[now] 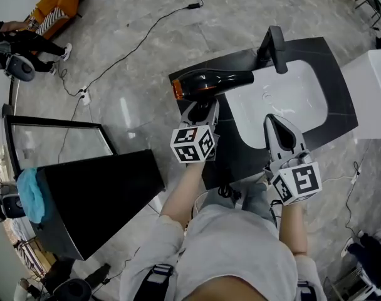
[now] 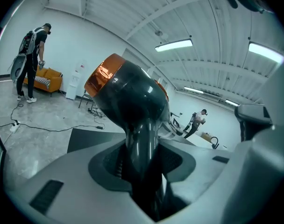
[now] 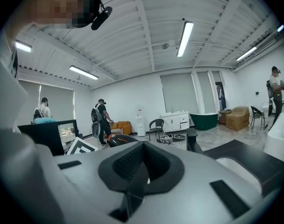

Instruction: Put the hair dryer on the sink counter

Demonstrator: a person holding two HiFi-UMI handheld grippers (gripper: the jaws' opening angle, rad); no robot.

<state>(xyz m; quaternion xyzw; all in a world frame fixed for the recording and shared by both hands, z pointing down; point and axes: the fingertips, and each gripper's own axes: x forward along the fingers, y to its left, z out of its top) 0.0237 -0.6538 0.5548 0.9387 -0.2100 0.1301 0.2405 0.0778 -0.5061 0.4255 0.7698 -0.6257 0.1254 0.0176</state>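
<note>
The black hair dryer (image 1: 210, 83) with a copper-coloured end lies level over the left part of the black sink counter (image 1: 333, 74); its copper end points left, past the counter's edge. My left gripper (image 1: 203, 110) is shut on its handle from the near side. In the left gripper view the hair dryer (image 2: 128, 101) rises from between the pads of the left gripper (image 2: 142, 171). My right gripper (image 1: 276, 128) is shut and empty, over the front rim of the white basin (image 1: 291, 99). In the right gripper view the right gripper (image 3: 141, 169) has its pads together, with the hair dryer (image 3: 119, 139) beyond it.
A black faucet (image 1: 275, 46) stands at the back of the basin. A big black cabinet (image 1: 96, 193) is at my left, a white block (image 1: 373, 93) at the right. A cable (image 1: 134, 42) and power strip (image 1: 84, 95) lie on the floor. People stand far off.
</note>
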